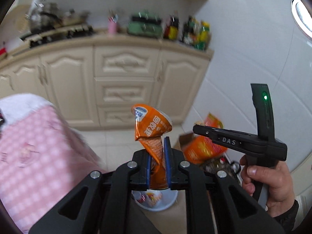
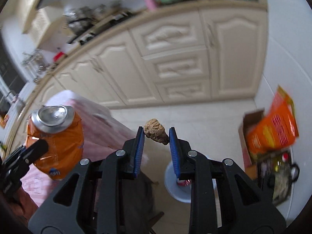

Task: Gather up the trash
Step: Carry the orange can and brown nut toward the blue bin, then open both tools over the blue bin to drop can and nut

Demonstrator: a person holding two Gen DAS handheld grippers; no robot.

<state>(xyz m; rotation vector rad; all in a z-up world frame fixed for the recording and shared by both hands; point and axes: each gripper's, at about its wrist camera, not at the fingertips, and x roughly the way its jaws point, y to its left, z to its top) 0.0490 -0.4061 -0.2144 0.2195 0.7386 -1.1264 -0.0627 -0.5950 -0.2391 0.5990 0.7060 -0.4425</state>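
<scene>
My left gripper (image 1: 158, 139) is shut on a crushed orange drink can (image 1: 153, 128), held in the air above a pale blue trash bin (image 1: 156, 198) with wrappers inside. The can also shows in the right wrist view (image 2: 56, 136), at the left. My right gripper (image 2: 156, 133) is shut on a brown wrinkled walnut-like lump (image 2: 156, 131), pinched at its fingertips above the same bin (image 2: 175, 181). The right gripper shows in the left wrist view (image 1: 197, 129), to the right of the can.
A table with a pink checked cloth (image 1: 33, 156) lies at the left. Cream kitchen cabinets (image 1: 124, 81) stand ahead with a cluttered counter. An orange box in a cardboard carton (image 1: 202, 146) and jars sit by the white tiled wall at the right.
</scene>
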